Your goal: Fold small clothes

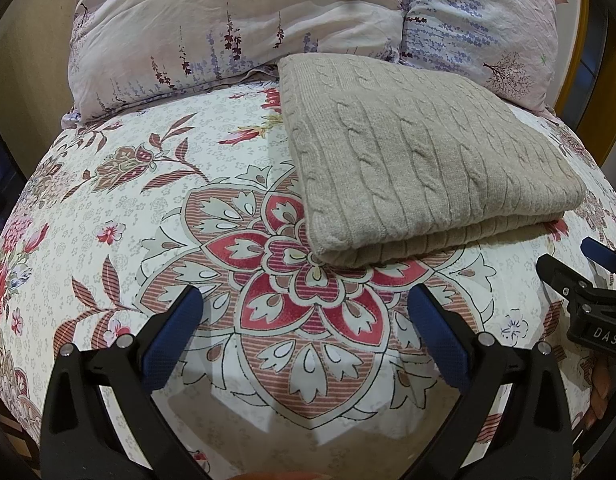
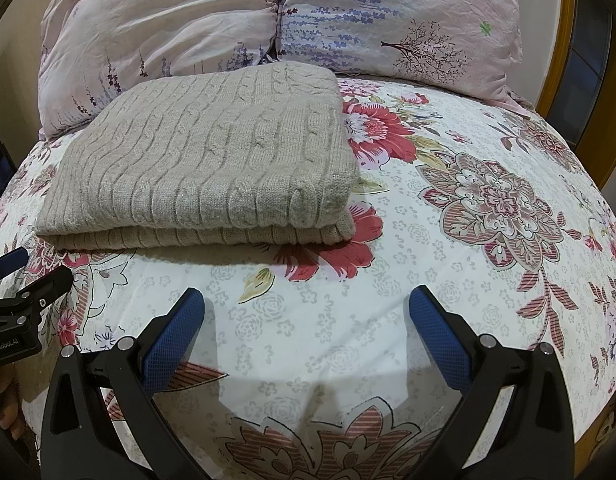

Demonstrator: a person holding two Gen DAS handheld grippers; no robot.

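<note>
Sweater folded on the bed

Sweater point(image 1: 423, 152), beige cable-knit, lies folded on the floral bedsheet point(image 1: 148, 208) before the pillows point(image 1: 228, 20), its underside hidden; left gripper point(image 1: 306, 308) and right gripper point(image 2: 306, 308) hover spread wide, holding nothing.

Matt cable-knit wool sweater point(image 1: 419, 152), seemingly cotton floral bedsheet point(image 1: 156, 208), crinkled pillows point(image 2: 387, 12).

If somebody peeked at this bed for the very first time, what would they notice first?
Probably the folded beige sweater, lying neatly on the flowery bedsheet just in front of two pale pillows. Next, the open left gripper and right gripper with blue pads, near the camera, touching nothing.
</note>
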